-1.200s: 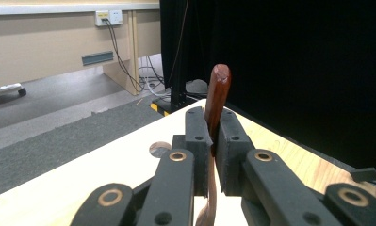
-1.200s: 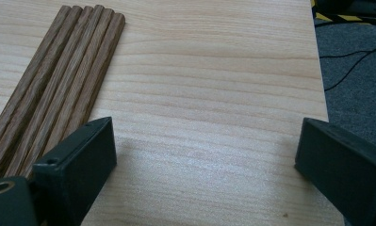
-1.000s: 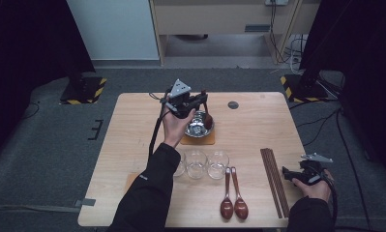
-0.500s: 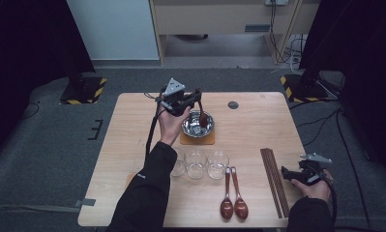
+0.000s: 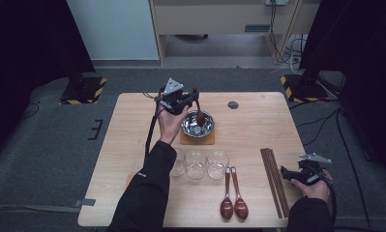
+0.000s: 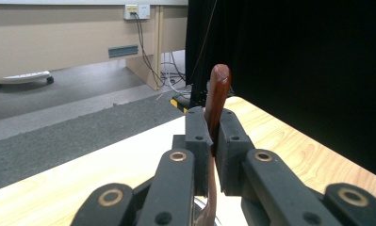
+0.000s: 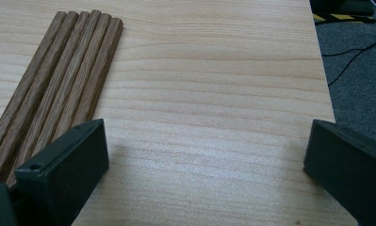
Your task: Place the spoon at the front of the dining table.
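My left gripper is raised over the far middle of the table, shut on the handle of a reddish-brown wooden spoon. The spoon hangs down with its bowl end inside a shiny metal bowl, which stands on an orange coaster. In the left gripper view the spoon handle sticks up between the pads of the left gripper. My right gripper rests at the near right, open, beside a row of wooden chopsticks. In the right gripper view the right gripper has bare tabletop between its jaws, and the chopsticks lie to the left.
Three clear glasses stand in a row near the table's middle. Two more wooden spoons lie in front of them. A small dark disc sits at the far side. The table's right edge runs close to my right gripper.
My left gripper has shifted a little to the left with the spoon, uncovering the metal bowl. The right gripper has stayed still.
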Tool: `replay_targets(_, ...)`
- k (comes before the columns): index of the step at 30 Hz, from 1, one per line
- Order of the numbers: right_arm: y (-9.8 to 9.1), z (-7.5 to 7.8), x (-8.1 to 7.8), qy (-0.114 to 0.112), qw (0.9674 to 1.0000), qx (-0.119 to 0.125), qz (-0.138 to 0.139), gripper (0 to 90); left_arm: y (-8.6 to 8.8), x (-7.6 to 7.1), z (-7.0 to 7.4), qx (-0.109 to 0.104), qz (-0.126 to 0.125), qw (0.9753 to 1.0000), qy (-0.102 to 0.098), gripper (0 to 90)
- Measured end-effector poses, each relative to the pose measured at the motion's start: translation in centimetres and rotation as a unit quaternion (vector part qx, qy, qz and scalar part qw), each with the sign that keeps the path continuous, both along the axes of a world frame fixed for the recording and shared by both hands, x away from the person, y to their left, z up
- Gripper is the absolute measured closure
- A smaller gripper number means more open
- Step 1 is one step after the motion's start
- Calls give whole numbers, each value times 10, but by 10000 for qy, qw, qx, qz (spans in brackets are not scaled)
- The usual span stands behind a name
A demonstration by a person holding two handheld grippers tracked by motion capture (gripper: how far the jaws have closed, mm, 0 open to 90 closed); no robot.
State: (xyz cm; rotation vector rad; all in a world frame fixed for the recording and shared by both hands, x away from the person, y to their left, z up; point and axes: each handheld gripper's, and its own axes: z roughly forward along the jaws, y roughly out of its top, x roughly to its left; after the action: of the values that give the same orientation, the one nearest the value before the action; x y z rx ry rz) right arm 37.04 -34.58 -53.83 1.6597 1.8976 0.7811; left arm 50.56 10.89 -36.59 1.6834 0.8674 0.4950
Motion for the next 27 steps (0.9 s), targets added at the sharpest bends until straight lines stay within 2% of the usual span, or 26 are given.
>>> replay_targets(27,1,-1,0,-36,10000,4,-38,4,23,14,-21,32,373,9992,104,846)
